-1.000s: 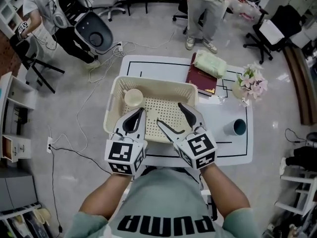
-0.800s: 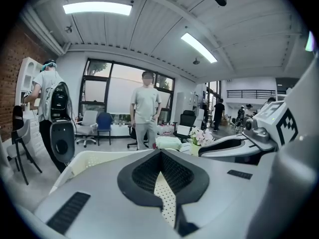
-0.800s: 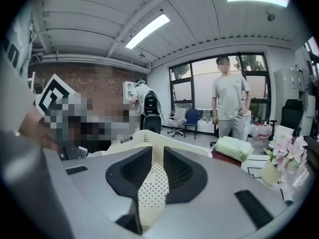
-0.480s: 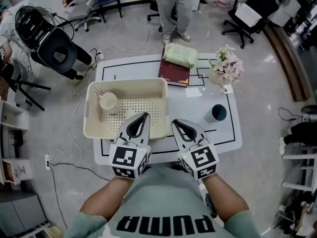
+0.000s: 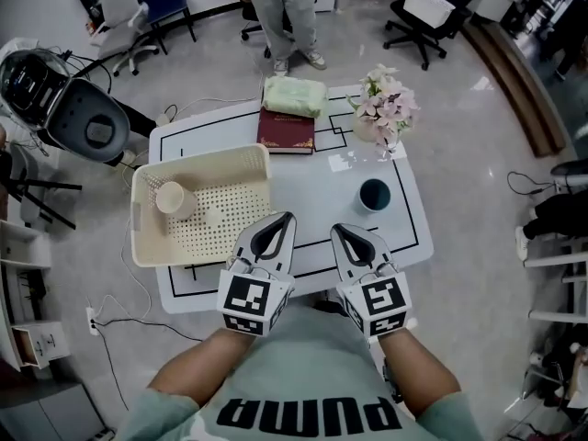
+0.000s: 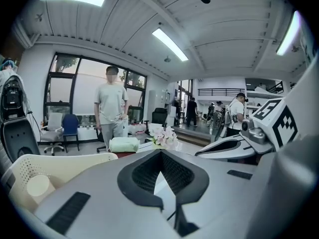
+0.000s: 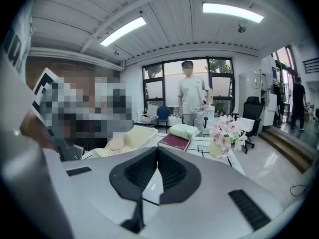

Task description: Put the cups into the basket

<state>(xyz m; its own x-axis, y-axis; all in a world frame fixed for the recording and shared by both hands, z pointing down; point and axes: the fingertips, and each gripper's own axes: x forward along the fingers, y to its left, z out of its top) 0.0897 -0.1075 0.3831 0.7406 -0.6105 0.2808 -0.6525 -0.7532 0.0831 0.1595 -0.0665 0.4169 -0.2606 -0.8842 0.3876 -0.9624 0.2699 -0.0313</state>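
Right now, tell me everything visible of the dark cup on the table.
The dark cup is round, teal at the rim and dark inside; no handle shows. It stands upright, mouth up, on the white table, clear of the basket to its left and the flowers beyond it. Only the table touches it; whether it holds anything can't be told.

The head view looks steeply down from overhead onto the whole table (image 5: pixel 317 191), with the left gripper (image 5: pixel 288 219) and right gripper (image 5: pixel 337 231) at its near edge. Each gripper view rides close behind its own jaws, low and roughly level, facing across the table. All three views share the basket (image 5: pixel 197 154), flowers (image 5: pixel 386 108) and standing person (image 5: pixel 276 3).
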